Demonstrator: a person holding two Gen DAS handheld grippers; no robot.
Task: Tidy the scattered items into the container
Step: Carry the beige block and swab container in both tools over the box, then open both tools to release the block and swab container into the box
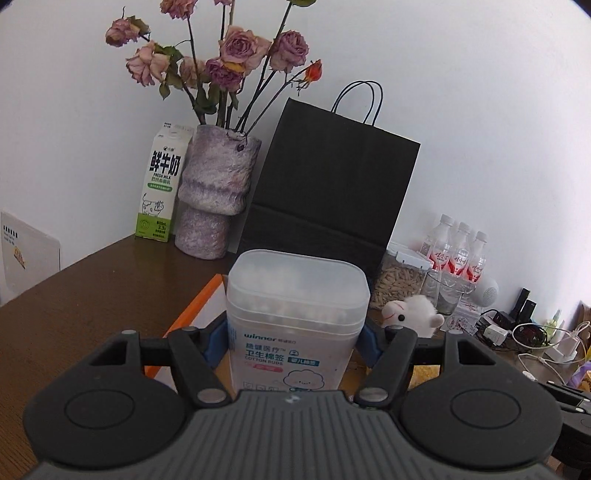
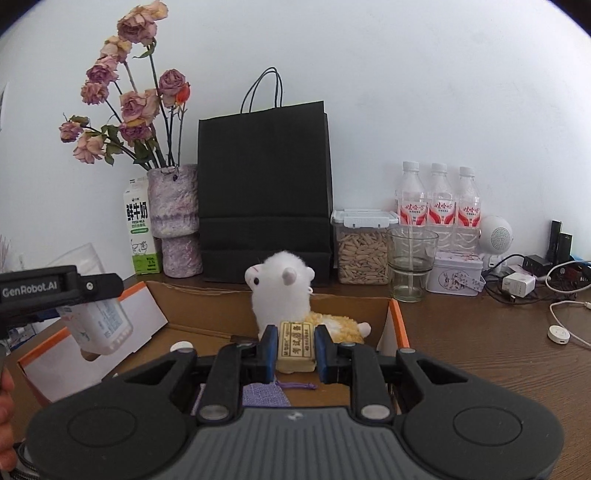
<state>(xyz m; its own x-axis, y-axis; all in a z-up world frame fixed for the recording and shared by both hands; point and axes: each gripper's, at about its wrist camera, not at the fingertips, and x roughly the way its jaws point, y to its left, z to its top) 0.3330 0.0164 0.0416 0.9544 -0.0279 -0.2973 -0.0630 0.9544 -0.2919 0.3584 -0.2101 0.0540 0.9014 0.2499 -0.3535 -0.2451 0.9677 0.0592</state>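
The tub (image 1: 297, 317) hides most of the box (image 1: 192, 314) behind it. The top roses (image 1: 177, 7) are cut off. The toy's (image 2: 284, 295) belly hides behind the little block (image 2: 296, 345). The block's words are too small to read.

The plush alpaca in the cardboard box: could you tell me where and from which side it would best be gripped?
Probably the upright white neck of the plush alpaca, coming from above with one finger on each side. The neck is narrow and stands clear above the cardboard box, while the yellow body lies low against the wall.
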